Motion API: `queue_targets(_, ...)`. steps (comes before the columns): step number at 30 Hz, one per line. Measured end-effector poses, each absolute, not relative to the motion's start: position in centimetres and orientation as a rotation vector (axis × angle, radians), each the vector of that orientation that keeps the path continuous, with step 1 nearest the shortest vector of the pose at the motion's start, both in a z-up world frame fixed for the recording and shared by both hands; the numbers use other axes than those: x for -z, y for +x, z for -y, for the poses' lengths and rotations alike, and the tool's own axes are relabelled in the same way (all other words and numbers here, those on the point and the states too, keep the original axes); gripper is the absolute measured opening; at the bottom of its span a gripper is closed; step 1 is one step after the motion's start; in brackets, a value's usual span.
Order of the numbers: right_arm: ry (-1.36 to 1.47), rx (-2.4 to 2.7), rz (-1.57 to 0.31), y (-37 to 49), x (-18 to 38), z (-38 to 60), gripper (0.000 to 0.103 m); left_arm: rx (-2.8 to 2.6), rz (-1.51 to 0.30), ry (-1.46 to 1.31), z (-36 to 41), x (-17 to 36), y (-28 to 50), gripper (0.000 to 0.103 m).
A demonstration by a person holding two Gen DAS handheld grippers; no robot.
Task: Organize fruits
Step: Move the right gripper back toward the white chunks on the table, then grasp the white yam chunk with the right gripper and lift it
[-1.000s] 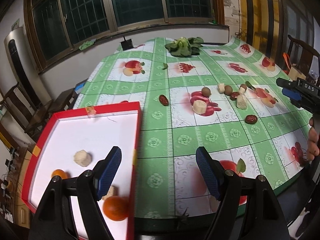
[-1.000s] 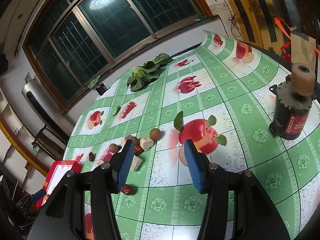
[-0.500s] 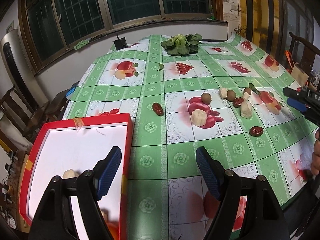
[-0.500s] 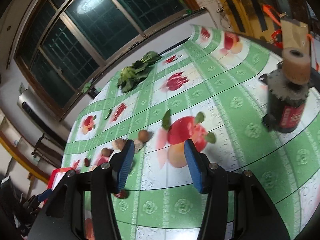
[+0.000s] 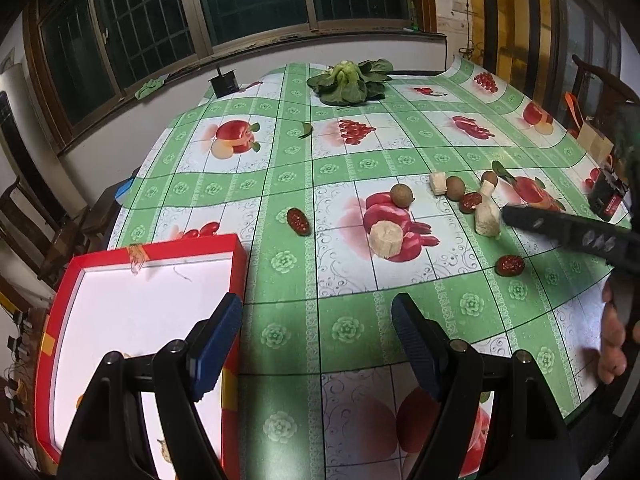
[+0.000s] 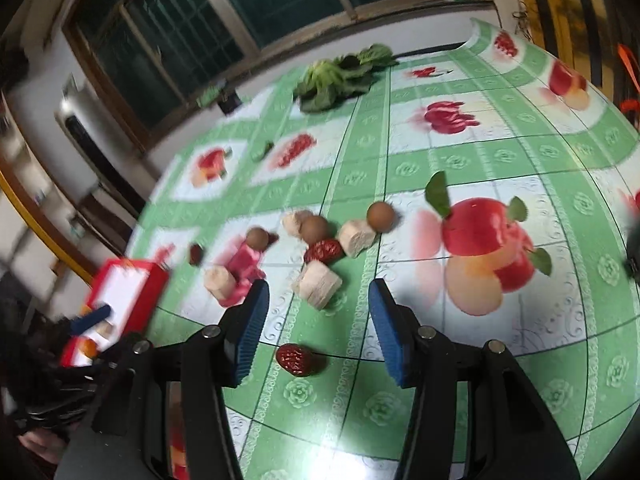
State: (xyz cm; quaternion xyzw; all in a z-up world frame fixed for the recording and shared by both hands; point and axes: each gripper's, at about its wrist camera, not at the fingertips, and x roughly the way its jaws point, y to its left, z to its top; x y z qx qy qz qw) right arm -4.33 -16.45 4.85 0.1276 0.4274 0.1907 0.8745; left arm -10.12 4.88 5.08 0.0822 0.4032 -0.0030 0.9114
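Loose fruit lies mid-table: pale banana chunks (image 5: 385, 238) (image 6: 317, 284), brown longans (image 5: 401, 195) (image 6: 381, 216) and red dates (image 5: 298, 221) (image 6: 295, 359). A red tray with a white floor (image 5: 156, 249) sits at the table's left edge; it also shows in the right wrist view (image 6: 134, 280), holding an orange fruit (image 6: 87, 347). My left gripper (image 5: 318, 340) is open and empty beside the tray's right wall. My right gripper (image 6: 316, 320) is open and empty, just above a banana chunk and a date. Its black body (image 5: 568, 230) shows in the left wrist view.
A leafy green vegetable (image 5: 347, 80) lies at the table's far end, with a small black box (image 5: 224, 85) left of it. A dark canister (image 5: 608, 200) stands at the right edge. Wooden chairs (image 5: 36, 216) stand left of the table.
My left gripper has lifted and moved forward from over the tray toward the table. My right gripper has swung left and down toward the fruit cluster; the canister has left its view.
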Motion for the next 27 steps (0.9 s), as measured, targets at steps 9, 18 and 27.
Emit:
queue_targets(9,0.077,-0.321,-0.973,-1.9,-3.2,12.7,0.035,0.013,-0.870,0.167,-5.0,-4.5,-8.3,0.077)
queue_targets(18,0.232,-0.318,-0.877,-2.3,-4.7,16.0,0.035,0.076,-0.952,0.102,-2.8,-3.0,-4.6,0.077)
queue_targets(27,0.408,-0.299,-0.838,-2.0,-5.4,18.8,0.035,0.072,-0.998,0.089,-1.5,-0.9,-1.8,0.064)
